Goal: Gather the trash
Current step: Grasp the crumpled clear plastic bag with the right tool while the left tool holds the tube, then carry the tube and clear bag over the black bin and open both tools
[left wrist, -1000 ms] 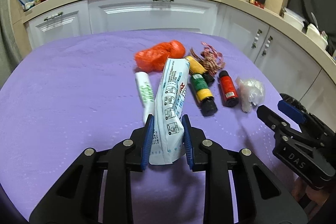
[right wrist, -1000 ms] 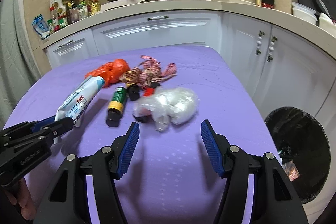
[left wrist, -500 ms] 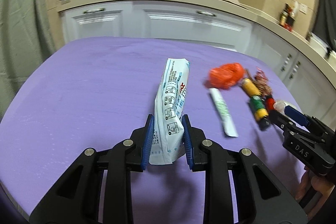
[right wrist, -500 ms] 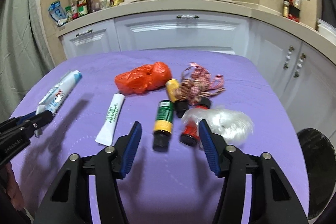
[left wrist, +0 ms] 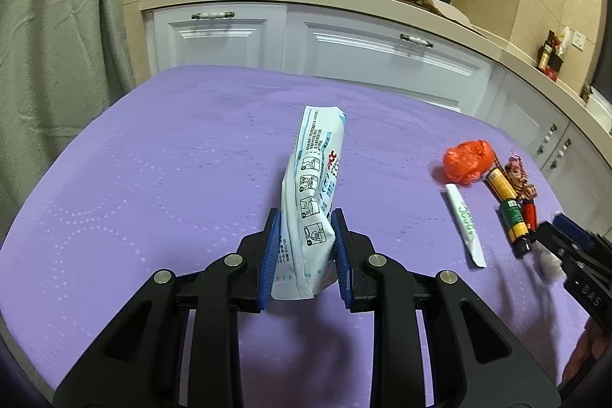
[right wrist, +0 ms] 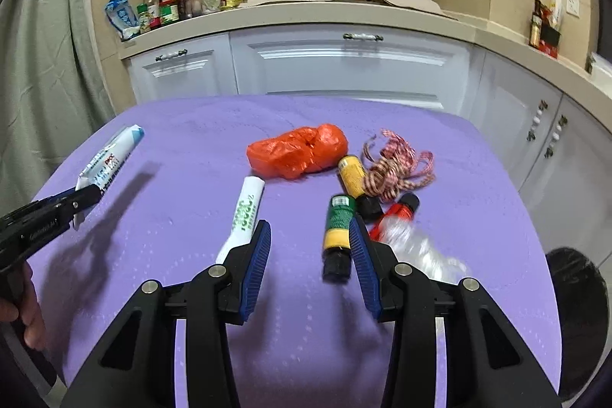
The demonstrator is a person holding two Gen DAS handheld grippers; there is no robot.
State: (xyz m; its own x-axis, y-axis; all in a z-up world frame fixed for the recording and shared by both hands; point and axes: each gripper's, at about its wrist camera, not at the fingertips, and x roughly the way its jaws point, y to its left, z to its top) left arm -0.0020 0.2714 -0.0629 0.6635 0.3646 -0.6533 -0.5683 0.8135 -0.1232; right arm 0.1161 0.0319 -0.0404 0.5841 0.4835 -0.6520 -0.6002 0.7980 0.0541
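My left gripper [left wrist: 304,251] is shut on a white-and-blue printed packet [left wrist: 315,186], held upright above the purple table; the right wrist view shows the packet [right wrist: 111,157] at far left. My right gripper [right wrist: 309,236] hovers by the trash pile, its jaws closing, with no pad pressing on anything. A green-and-yellow bottle [right wrist: 336,232] shows in the gap, close to the right finger. A white tube [right wrist: 244,209] lies by the left finger. Beyond are an orange plastic bag [right wrist: 302,151], a yellow bottle [right wrist: 354,174], red-and-white string [right wrist: 397,171], a red bottle [right wrist: 397,213] and crumpled clear plastic [right wrist: 417,247].
A purple cloth [right wrist: 191,140] covers the table. A black bin [right wrist: 577,312] stands on the floor past the table's right edge. White cabinets [right wrist: 344,64] and a counter with bottles and a pan run behind. A grey curtain [left wrist: 57,44] hangs at the left.
The left gripper has carried the packet leftward, away from the pile. The right gripper has swung left from the clear plastic toward the green bottle and tube, and its jaws have narrowed.
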